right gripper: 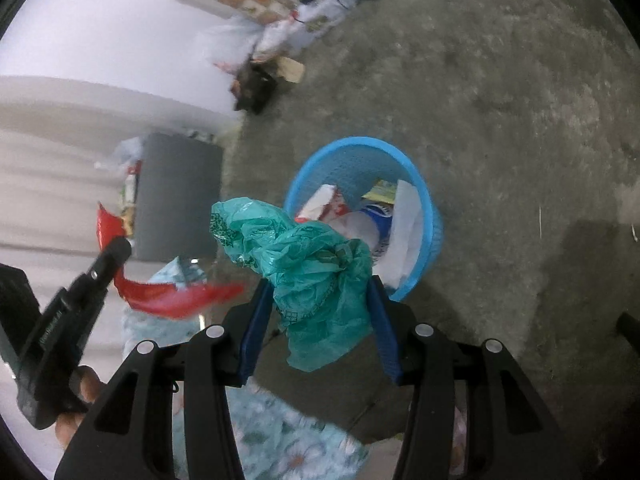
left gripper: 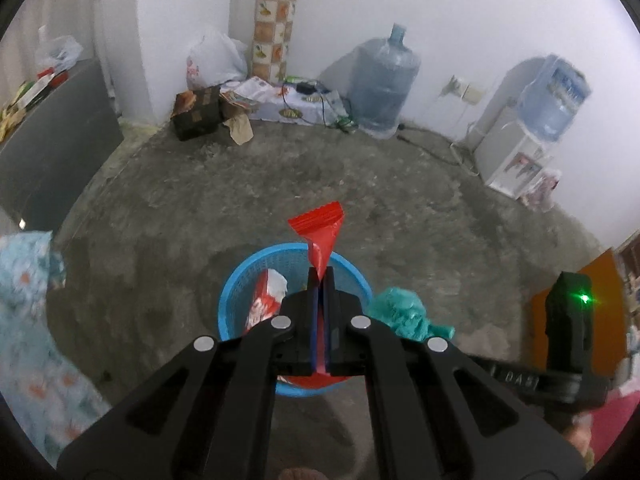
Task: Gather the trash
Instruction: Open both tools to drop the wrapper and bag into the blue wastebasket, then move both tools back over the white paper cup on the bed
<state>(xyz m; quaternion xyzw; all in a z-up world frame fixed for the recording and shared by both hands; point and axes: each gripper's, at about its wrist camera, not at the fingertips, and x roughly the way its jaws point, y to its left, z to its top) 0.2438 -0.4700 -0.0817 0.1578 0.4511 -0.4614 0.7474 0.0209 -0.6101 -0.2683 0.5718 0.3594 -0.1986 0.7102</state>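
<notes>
Left gripper (left gripper: 319,280): we pinch the red wrapper (left gripper: 320,228) tight between clenched jaws, right above the blue basket (left gripper: 228,300).
Red wrapper: we judge it light, thin and slippery; the crimped end grips best.
Right gripper (right gripper: 320,320): we clamp the green plastic bag (right gripper: 308,264) at its bunched middle, just near the basket.
Green plastic bag: soft, crumpled, weightless by our guess.
Writing: print on the basket's trash is too blurred to read.

Right gripper (right gripper: 320,300) clamps a crumpled green plastic bag (right gripper: 304,264); just ahead stands a blue basket (right gripper: 434,232) of trash; left gripper (right gripper: 116,246) pinches a red wrapper (right gripper: 168,296).
</notes>
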